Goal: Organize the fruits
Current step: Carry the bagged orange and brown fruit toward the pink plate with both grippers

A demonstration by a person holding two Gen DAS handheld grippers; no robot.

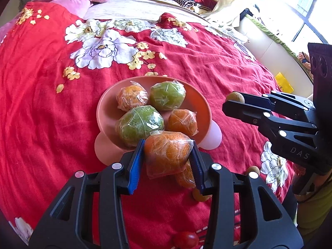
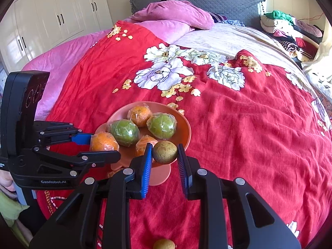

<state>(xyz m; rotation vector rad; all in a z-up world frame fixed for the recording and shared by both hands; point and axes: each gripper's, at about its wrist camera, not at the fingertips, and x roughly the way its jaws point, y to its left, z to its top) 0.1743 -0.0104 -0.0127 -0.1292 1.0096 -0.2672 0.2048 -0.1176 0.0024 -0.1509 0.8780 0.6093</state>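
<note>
- A pink plate (image 1: 108, 112) is seen resting on a red floral bedspread (image 1: 217, 66); the plate is set on paler pink rounded feet.
- Four film-wrapped fruits are found on the plate: two green fruits (image 1: 139, 122) and two smaller oranges (image 1: 132, 97), packed close together.
- The left gripper (image 1: 167, 155) is found clenched on a wrapped orange (image 1: 166, 151), with both blue pads (image 1: 136, 166) pressed against its film. The orange is held at the near rim of the plate, above the bedspread.
- A second wrapped orange (image 1: 184, 176) is partly hidden beneath the held one, on the cloth.
- The right gripper (image 2: 164, 161) is found clamped on a small brown-green round fruit (image 2: 165, 152), held just at the near edge of the plate.
- In the left wrist view this round fruit shows at the tip of the right gripper, to the right of the plate and apart from it.
- Loose fruits remain on the bedspread near the grippers: small brownish ones (image 1: 200, 196) and a red one (image 1: 185, 239).
- Pink bedding (image 2: 176, 14) and a pile of folded clothes (image 2: 286, 27) are noted at the far end of the bed.
</note>
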